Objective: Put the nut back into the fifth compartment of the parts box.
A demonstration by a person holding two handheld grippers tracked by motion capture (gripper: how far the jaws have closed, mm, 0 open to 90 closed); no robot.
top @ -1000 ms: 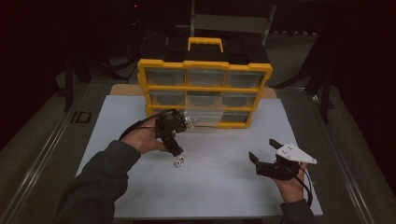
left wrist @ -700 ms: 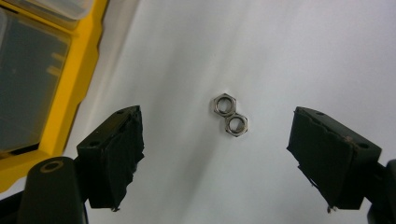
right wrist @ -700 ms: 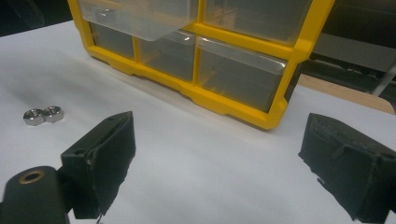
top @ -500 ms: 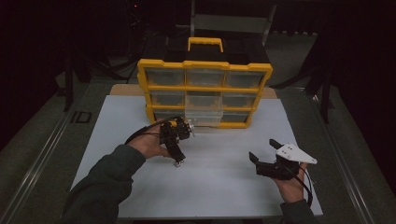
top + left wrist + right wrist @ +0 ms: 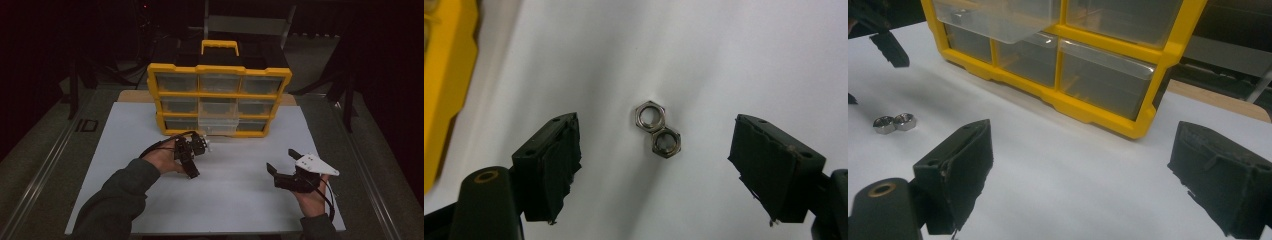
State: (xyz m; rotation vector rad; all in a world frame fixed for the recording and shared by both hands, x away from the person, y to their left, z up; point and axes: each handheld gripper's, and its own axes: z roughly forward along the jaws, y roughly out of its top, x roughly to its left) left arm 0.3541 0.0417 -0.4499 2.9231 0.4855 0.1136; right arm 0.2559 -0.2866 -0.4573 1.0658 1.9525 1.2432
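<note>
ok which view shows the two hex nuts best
The left gripper view: the two hex nuts lie touching on the white sheet, centred between the open left gripper jaws, holes clear. The right gripper view shows them small at its left edge. In the high view the left gripper stands over that spot.

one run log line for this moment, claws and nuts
left claw: open, above two hex nuts | nuts: touching, flat on white sheet | right claw: open, holding nothing | yellow organizer: one drawer pulled out

no readable text, labels, numbers
</note>
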